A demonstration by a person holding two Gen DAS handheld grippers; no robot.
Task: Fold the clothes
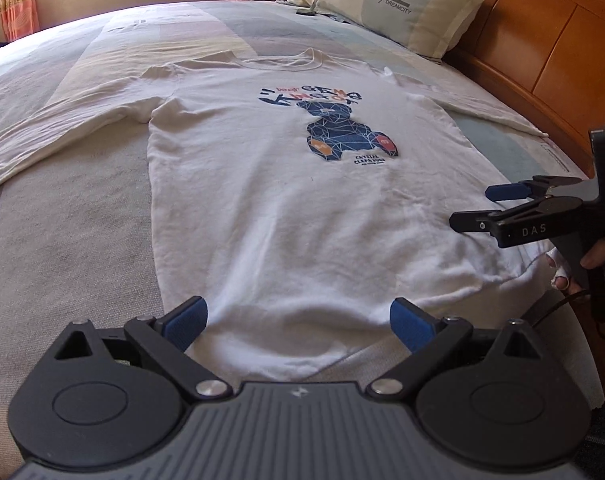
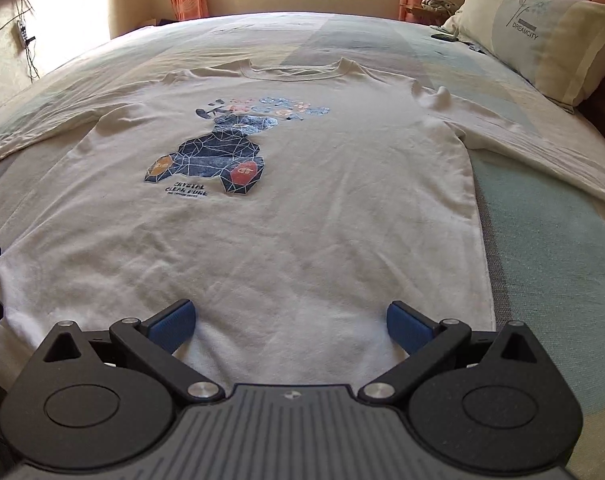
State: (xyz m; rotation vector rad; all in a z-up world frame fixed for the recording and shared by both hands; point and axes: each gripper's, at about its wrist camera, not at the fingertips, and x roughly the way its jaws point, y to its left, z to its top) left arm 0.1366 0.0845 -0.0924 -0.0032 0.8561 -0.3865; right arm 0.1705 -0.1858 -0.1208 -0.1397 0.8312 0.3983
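- One white long-sleeved shirt (image 1: pixel 262 184) is spread flat on the bed (image 1: pixel 62 240), ahead of both claws, its hem just beyond their pads.
- The left claw (image 1: pixel 298 322) is held spread wide, nothing pinched.
- The right claw (image 2: pixel 290 320) is likewise spread, empty, over the hem.
- One pillow (image 2: pixel 542 36) is seen far ahead to the right, against the wooden headboard (image 1: pixel 562 40); nothing lies across the shirt.

White long-sleeved shirt (image 1: pixel 286 200) lies flat on the bed (image 1: pixel 82 240) — both hand-held grippers, left (image 1: pixel 298 326) and right (image 1: pixel 478 206), spread open at its hem.
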